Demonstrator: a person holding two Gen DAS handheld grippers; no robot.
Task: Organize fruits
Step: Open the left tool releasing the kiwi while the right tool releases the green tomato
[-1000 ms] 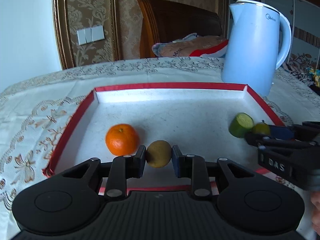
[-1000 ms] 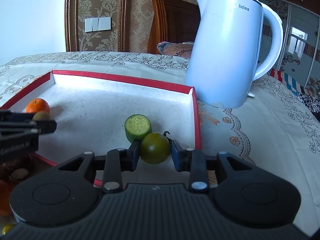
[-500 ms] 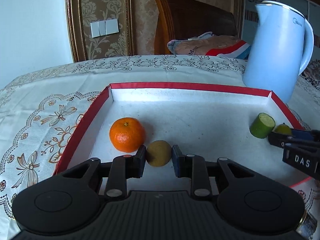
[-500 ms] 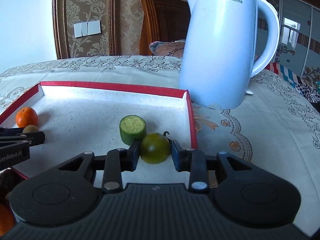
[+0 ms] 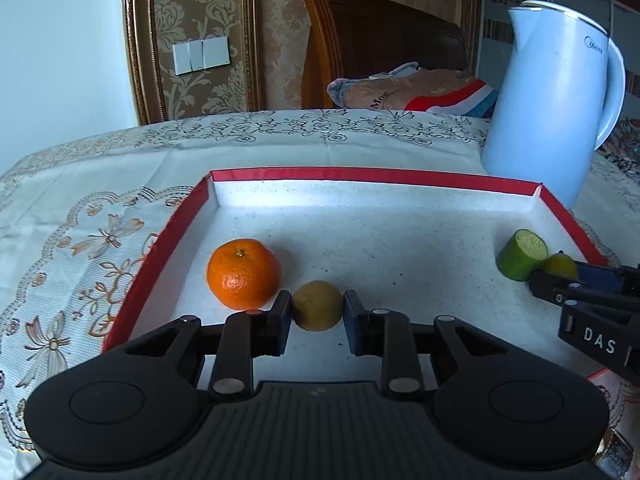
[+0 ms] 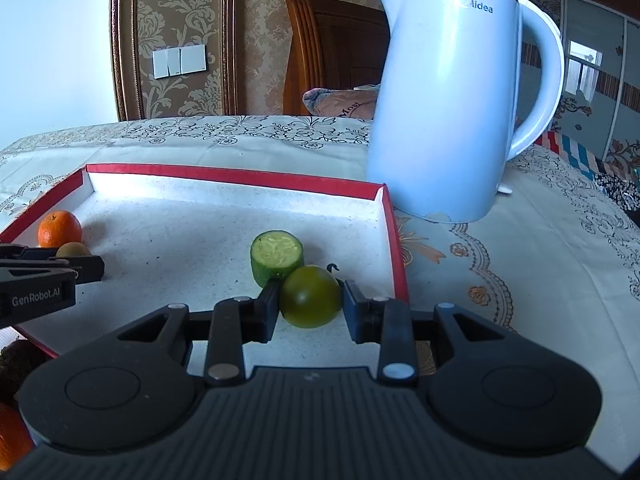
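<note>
two grippers working over a red-edged tray [image 5: 160, 248] with a white speckled floor, sitting on a lace-patterned tablecloth [image 5: 80, 216].

left gripper [image 5: 316, 316] clamped on a small brownish-yellow fruit [image 5: 317, 305], both fingers pressed against its sides, down near the tray's front left part. right beside that, an orange [image 5: 243, 273] resting on the tray floor, just next to the left finger, can't tell if actually touching.

right gripper [image 6: 310, 300] clamped on a green tomato [image 6: 311, 296], curled stem poking up at its right side, fingers snug on both sides. held over the tray's front right area, close to the right wall. just behind it a cut cucumber chunk [image 6: 276, 256] standing upright, cut face up, looks like touching the tomato or nearly so.

from the left view, same cucumber piece and tomato visible far right with the other gripper poking in from that side. from the right view, orange and brownish fruit visible far left near the tray wall.

pale blue kettle [image 6: 452, 112] standing on the cloth just behind the tray's back right corner, outside it. wooden chair [image 5: 372, 48] with a folded blanket [image 5: 416, 90] behind the table, light switches [image 5: 201, 55] on the patterned wall.
</note>
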